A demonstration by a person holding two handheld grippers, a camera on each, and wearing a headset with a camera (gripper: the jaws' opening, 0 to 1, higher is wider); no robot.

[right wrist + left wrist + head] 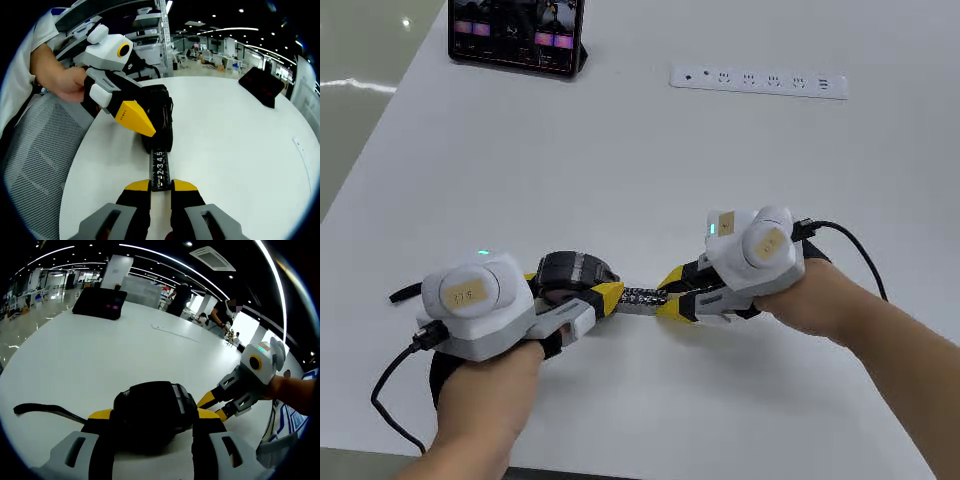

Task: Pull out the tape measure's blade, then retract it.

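The tape measure (575,272) is held clamped in the left gripper (155,419) near the table's (620,170) near edge. Its short drawn-out blade (160,167) is pinched by the right gripper (161,187). 1 tablet (516,35) is propped far left and 1 power strip (758,81) is laid far right, both well apart from the work.

Loads of open table (650,170) ahead, just a tablet (516,35) and power strip (758,81) sitting near the far edge.
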